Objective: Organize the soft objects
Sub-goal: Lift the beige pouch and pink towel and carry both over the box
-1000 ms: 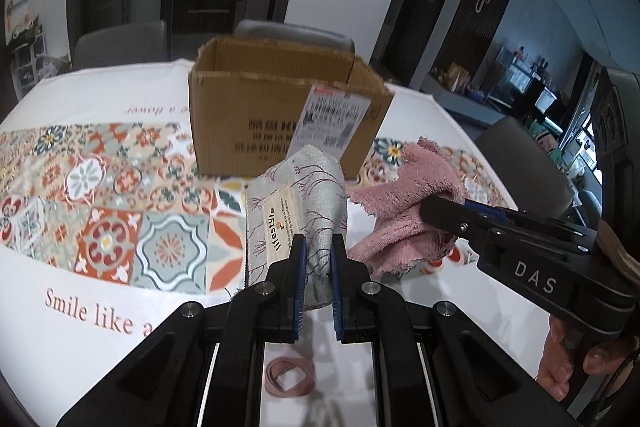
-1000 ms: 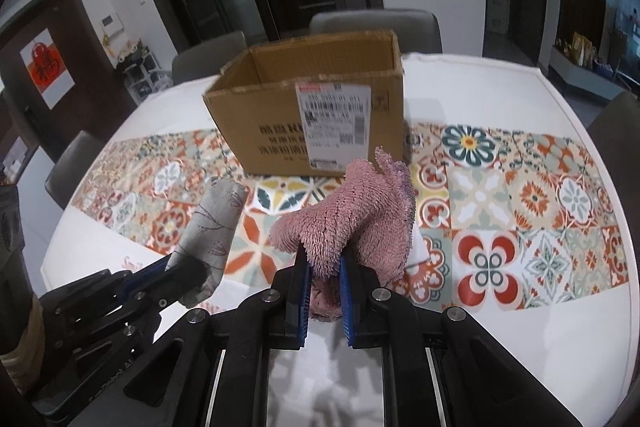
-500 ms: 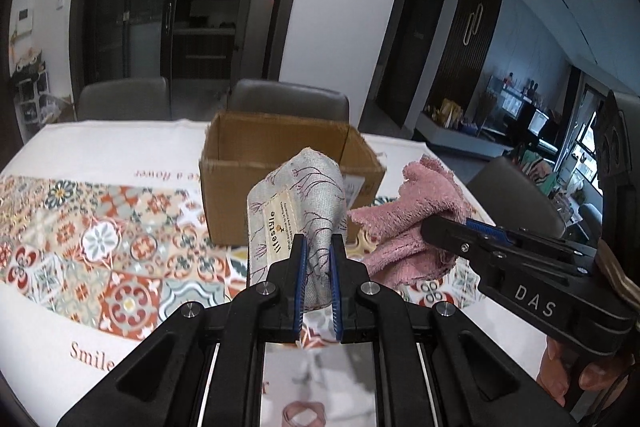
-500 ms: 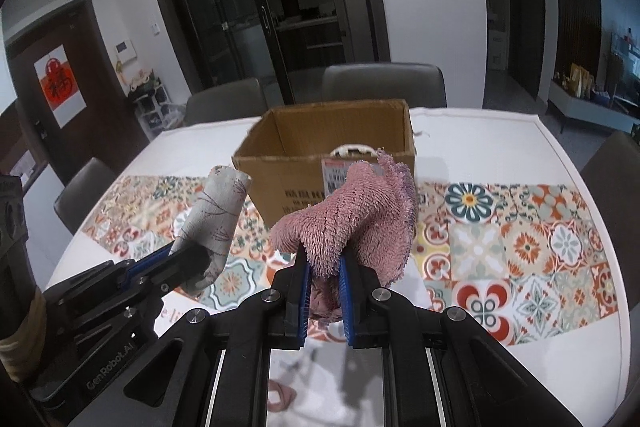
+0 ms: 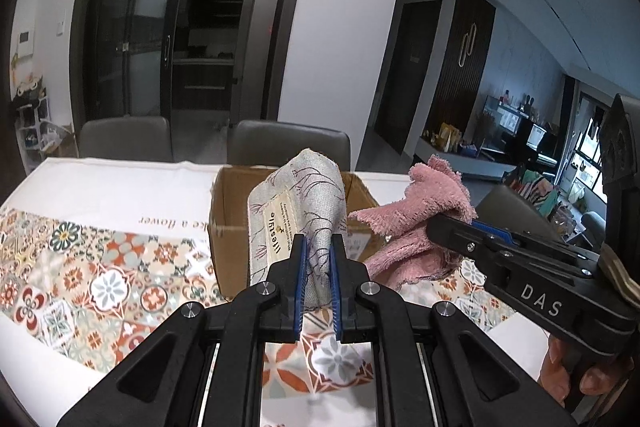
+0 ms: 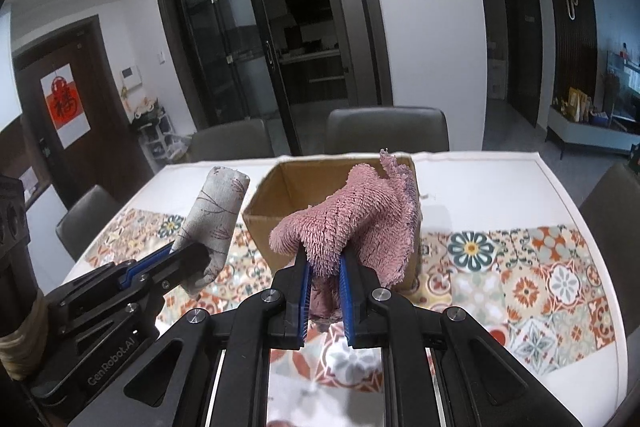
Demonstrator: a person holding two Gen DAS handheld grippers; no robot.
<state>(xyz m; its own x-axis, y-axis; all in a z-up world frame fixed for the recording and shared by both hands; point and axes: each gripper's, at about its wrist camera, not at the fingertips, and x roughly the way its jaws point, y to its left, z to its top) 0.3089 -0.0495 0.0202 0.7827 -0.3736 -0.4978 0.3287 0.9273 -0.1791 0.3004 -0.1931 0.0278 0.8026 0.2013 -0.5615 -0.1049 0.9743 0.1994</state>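
Note:
My left gripper is shut on a rolled grey cloth with a branch print and a "lifestyle" label, held up in the air. The same grey cloth and left gripper show at the left of the right wrist view. My right gripper is shut on a fluffy pink towel, also lifted off the table. From the left wrist view the pink towel hangs at the right in the right gripper. Behind both cloths stands an open cardboard box, seen too as the box.
The table wears a white cloth with a band of patterned tiles. Grey chairs line the far side, another chair stands at the right. A hand grips the right tool's handle.
Both grippers have risen with their cloths still clamped. The box has sunk lower in both views and its open inside now shows. A pink loop on the table near me has left view.

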